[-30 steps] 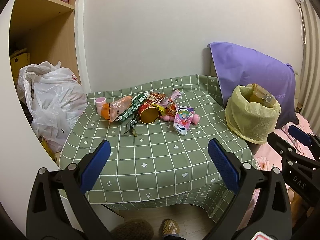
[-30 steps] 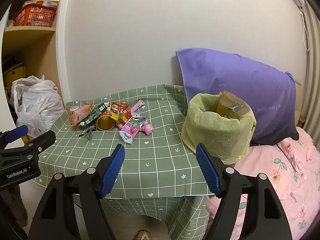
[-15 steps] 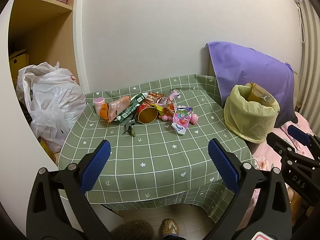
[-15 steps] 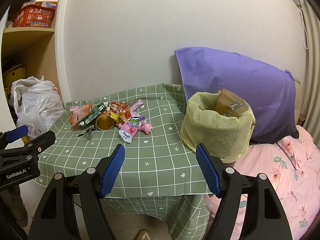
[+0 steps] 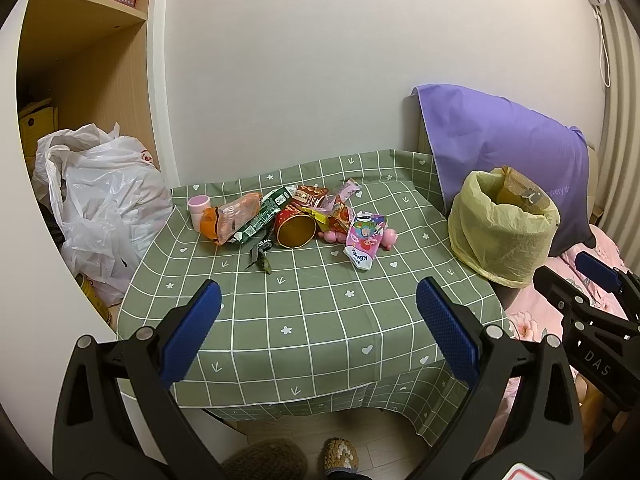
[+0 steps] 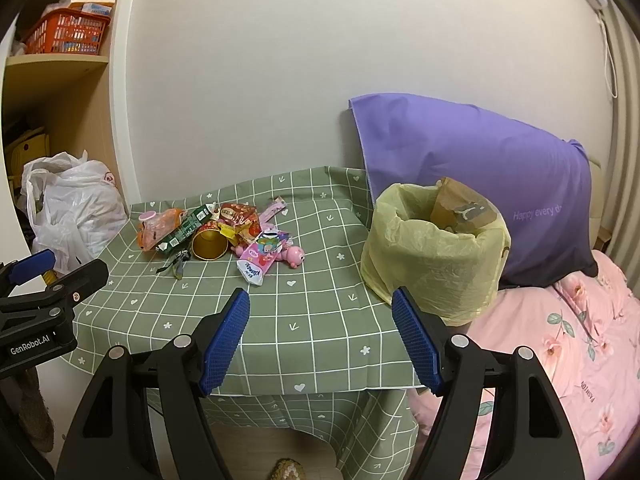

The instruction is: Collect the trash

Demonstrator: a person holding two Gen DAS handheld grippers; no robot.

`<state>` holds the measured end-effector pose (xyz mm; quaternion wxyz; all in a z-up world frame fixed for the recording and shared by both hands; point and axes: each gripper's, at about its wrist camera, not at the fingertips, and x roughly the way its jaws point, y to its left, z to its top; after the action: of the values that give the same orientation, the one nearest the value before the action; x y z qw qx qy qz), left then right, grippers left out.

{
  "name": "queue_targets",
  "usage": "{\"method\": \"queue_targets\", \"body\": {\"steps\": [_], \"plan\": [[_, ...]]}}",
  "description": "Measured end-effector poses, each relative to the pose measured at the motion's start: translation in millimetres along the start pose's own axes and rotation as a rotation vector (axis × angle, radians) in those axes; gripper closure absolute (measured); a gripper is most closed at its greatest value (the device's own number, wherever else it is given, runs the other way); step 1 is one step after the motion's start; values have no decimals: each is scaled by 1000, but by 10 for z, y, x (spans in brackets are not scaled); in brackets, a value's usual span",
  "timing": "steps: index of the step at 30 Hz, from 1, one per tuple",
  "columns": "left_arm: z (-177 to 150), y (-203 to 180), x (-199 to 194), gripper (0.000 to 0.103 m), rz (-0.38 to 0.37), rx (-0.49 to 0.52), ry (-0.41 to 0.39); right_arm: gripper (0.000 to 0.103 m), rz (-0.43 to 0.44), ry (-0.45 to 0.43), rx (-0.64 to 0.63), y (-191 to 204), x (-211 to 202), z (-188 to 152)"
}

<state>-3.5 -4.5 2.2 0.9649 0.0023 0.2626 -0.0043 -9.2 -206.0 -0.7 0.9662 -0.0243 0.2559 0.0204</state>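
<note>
Left gripper (image 5: 318, 314): jaws spread wide, nothing between the blue pads, hovering off the near edge of the tabletop (image 5: 312, 320). Right gripper (image 6: 320, 322): also spread, empty, off the near edge toward the right corner. Each shows at the margin of the other's view.

Tabletop carries a green grid cloth; near half is bare cloth.

Trash pile sits toward the far edge, left of centre. Nearest piece: small dark crumpled scrap (image 5: 259, 254), slightly apart from the rest on the near-left side. Just beyond it, a gold-mouthed red cup (image 5: 295, 229) lying on its side, opening facing the near edge. To its right, a pink Kleenex tissue pack (image 5: 363, 240) lying flat, overlapping a pink pig toy (image 5: 387, 237). Left of the cup: green carton (image 5: 262, 220) lying flat, touching an orange plastic wrapper (image 5: 232, 220); a small pink cup (image 5: 199, 207) stands upright at the pile's left end. Behind the cup, red and pink snack wrappers (image 5: 316, 200) in a heap, closest to the far edge.

Yellow-lined bin (image 6: 436, 256) stands just off the right edge of the tabletop, against it, brown paper bag (image 6: 462, 208) sticking out of it. Well apart from the pile.

Behind the bin: purple pillow (image 6: 480, 176) against the wall, pink floral bedding (image 6: 568, 344) below it. Off the left edge: stuffed white plastic bag (image 5: 108, 204); shelf above holds an orange basket (image 6: 66, 32).
</note>
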Motion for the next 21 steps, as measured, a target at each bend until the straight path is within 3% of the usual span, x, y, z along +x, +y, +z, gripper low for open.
{"method": "queue_targets", "body": {"steps": [21], "plan": [[26, 6, 25, 10, 3, 2, 4, 33, 1, 11, 6, -30, 61, -4]]}}
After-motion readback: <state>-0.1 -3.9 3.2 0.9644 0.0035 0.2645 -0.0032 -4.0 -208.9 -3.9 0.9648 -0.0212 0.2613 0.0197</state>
